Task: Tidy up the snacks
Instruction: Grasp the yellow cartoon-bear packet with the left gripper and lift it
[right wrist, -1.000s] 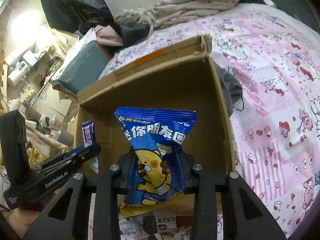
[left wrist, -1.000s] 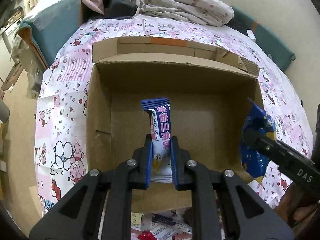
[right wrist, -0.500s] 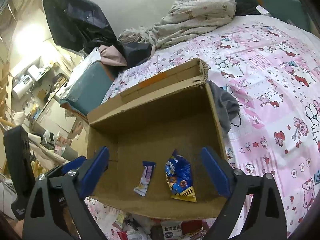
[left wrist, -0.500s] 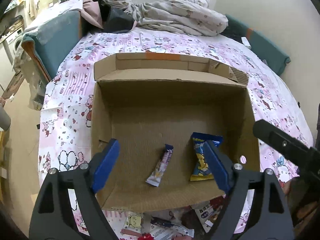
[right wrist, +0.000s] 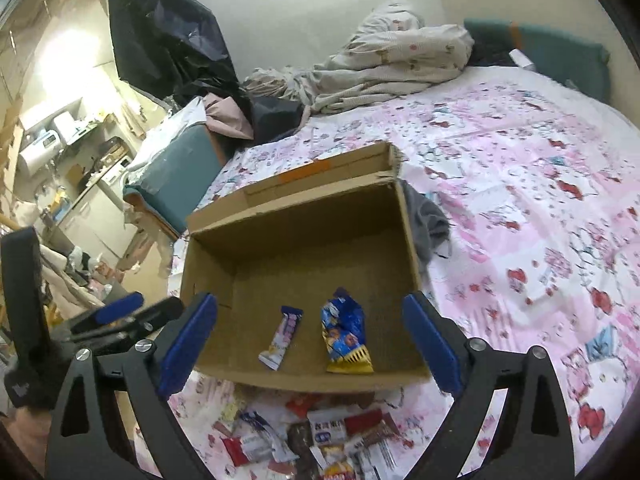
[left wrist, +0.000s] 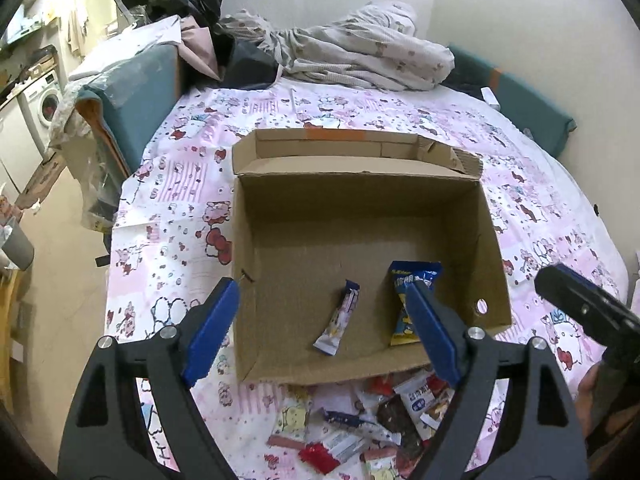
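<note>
- Lying on a bed with a pink cartoon-print sheet (left wrist: 172, 208), an open cardboard box (left wrist: 360, 184) faces both wrist cameras, its far flap folded outward.
- Left gripper (left wrist: 324, 332): jaws spread wide, nothing between the blue pads; it hangs over the near edge of the box.
- Right gripper (right wrist: 312, 344): jaws likewise spread wide and empty, above the near wall of the box; in the left wrist view one of its fingers shows at the right edge.
- Slim white-and-purple snack bar (left wrist: 338, 318): flat on the box floor, near the front wall, slightly tilted.
- Blue snack bag with a yellow bottom edge (right wrist: 347, 338): flat on the box floor, just to the right of the bar, not touching it; in the left wrist view the left gripper's finger partly covers it.
- Loose pile of snack packets (right wrist: 316, 440): on the sheet just outside the near wall of the box, red, white and dark wrappers overlapping.
- Rumpled bedding (left wrist: 360, 60): heaped at the far end of the bed, well apart from the box.
- Grey cloth (right wrist: 428, 224): touching the box's right outer wall.
</note>
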